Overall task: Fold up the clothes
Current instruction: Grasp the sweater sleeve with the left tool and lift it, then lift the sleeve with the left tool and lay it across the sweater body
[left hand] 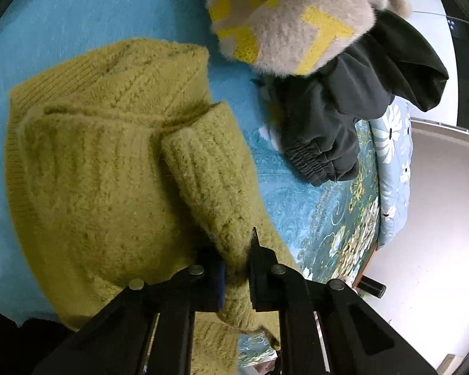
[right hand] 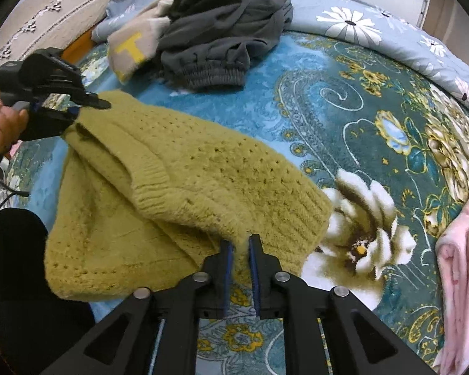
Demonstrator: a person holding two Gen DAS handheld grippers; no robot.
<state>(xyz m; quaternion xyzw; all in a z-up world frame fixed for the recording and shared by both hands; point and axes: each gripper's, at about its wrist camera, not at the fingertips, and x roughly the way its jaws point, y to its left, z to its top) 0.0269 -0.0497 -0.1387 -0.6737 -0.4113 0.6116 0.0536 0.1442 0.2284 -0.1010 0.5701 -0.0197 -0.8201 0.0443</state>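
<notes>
Now the sweater (right hand: 184,187) lies half-folded on the bed (right hand: 344,100), the left gripper (left hand: 236,259) clamped on its sleeve and the right gripper (right hand: 241,247) pinching its hem; both should travel level and together, I judge, so the fold lands square.

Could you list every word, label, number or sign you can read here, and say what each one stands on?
"T": one yellow block letter on the beige fuzzy sweater, beside the dark grey trousers.
Other yellow shapes on that sweater are cut off by folds; they do not read as letters.
Olive-green sweater, floral blanket, pink cloth: no text visible.
</notes>
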